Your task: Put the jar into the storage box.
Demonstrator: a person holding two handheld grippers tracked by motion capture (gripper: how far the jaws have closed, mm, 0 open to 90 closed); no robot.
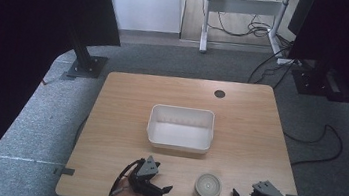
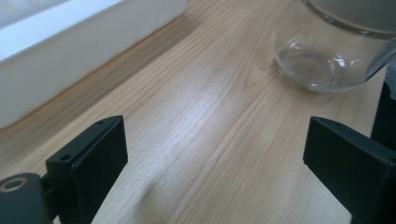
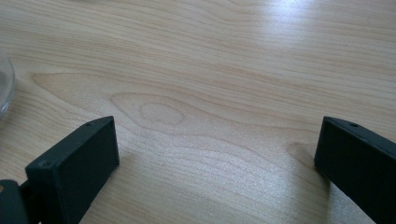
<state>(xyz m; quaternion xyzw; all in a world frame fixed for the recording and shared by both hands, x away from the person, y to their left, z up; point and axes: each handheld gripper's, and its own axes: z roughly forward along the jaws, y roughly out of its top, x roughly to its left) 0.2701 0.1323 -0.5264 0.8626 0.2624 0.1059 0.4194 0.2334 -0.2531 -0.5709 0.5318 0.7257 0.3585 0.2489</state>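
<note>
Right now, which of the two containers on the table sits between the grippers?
The clear glass jar at the near edge, between the left gripper and right gripper. The white plastic bin lies farther back at mid-table.

In the left gripper view, the jar is being cut off by the top and right edges, so its upper part is out of sight, and the bin is running off the left and top edges. In the right gripper view, just a sliver of the jar is showing at the left edge. In the high view, both hands are being cropped by the bottom edge.
</note>
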